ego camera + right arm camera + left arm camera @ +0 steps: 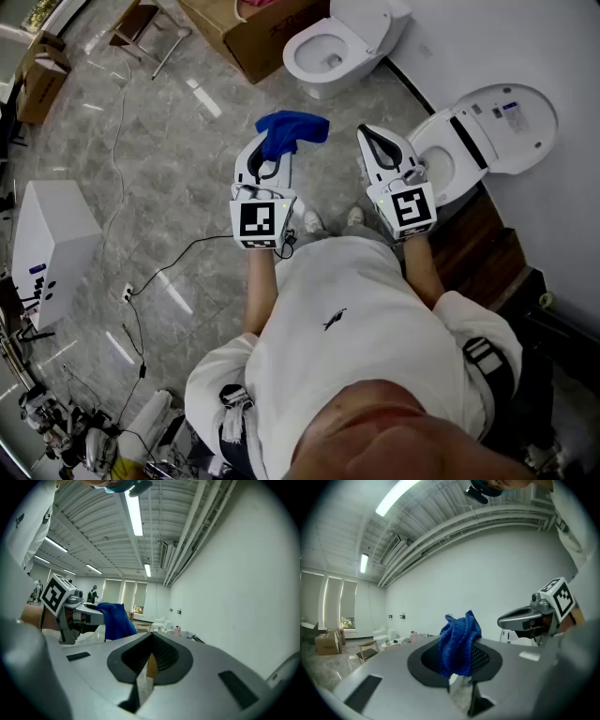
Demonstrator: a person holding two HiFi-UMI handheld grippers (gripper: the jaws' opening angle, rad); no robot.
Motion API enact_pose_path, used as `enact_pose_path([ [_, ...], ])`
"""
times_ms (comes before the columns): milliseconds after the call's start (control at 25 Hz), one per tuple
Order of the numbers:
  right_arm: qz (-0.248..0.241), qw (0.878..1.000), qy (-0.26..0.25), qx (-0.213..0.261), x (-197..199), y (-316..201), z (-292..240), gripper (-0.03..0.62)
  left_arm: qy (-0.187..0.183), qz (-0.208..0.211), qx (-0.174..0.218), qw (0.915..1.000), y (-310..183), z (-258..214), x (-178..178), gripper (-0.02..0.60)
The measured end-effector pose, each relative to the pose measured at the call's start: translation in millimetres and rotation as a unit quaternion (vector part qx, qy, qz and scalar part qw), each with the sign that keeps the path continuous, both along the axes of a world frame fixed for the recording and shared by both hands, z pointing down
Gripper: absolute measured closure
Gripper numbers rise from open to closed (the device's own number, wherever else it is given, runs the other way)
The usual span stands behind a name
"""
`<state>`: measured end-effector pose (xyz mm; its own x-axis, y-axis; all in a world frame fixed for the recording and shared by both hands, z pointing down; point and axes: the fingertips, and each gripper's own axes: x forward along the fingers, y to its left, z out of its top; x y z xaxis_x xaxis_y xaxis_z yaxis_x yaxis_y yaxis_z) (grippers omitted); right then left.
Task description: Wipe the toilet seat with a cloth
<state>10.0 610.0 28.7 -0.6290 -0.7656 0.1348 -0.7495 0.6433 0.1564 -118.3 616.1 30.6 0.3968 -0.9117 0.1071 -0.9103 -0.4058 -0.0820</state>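
Blue and bunched into a loose wad, the cloth (pixel 459 641) sits pinched between the jaws of the left gripper (pixel 270 153), which are closed on its lower folds while the rest stands up above them. The gripper is held in the air in front of the person, its nose tilted up enough that its own view takes in wall and ceiling more than floor. The right gripper (pixel 377 141) is raised just beside it, the two near each other but apart; its jaws are brought together at the tips with nothing between them. The toilet seat (pixel 436 133) lies ahead and to the person's right, close to the right gripper in the head view, with the lid (pixel 511 112) tipped back against the wall, so the ring is uncovered and reachable. The cloth touches nothing but the jaws and is well clear of the seat. As far as the pictures show, the cloth is in hand and the lid is out of the way, but the wiping itself looks not yet begun: the cloth has to be brought down and across to the right onto the seat and drawn around the ring. No streaks or wet patches can be made out on the seat. A second toilet (pixel 328 52) and a cardboard box (pixel 248 37) stand farther off on the grey floor (pixel 169 141).
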Motion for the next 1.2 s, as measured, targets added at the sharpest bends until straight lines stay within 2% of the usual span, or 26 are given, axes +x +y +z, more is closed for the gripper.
enact_pose_path([
  [160,0.001,1.0,-0.02,0.003,-13.2,2.6,-4.2,0.599,0.002,0.003,0.0,1.0,2.3,-0.6,-13.3,0.506],
  [360,0.013,1.0,-0.016,0.001,-33.5,8.8,1.5,0.599,0.006,0.014,0.002,0.9999,5.6,1.1,-31.7,0.506],
  [640,0.02,1.0,-0.008,-0.009,-44.9,8.2,13.1,0.599,0.013,0.026,-0.001,0.9996,-3.8,9.0,-38.8,0.506],
  [920,0.023,0.999,-0.021,-0.015,-47.2,-24.5,16.9,0.599,0.014,0.026,-0.003,0.9996,-33.0,14.0,-41.7,0.506],
  [1200,0.018,0.999,-0.025,-0.027,-43.8,-80.6,26.3,0.599,0.014,0.019,-0.012,0.9996,-87.0,22.5,-38.7,0.506],
])
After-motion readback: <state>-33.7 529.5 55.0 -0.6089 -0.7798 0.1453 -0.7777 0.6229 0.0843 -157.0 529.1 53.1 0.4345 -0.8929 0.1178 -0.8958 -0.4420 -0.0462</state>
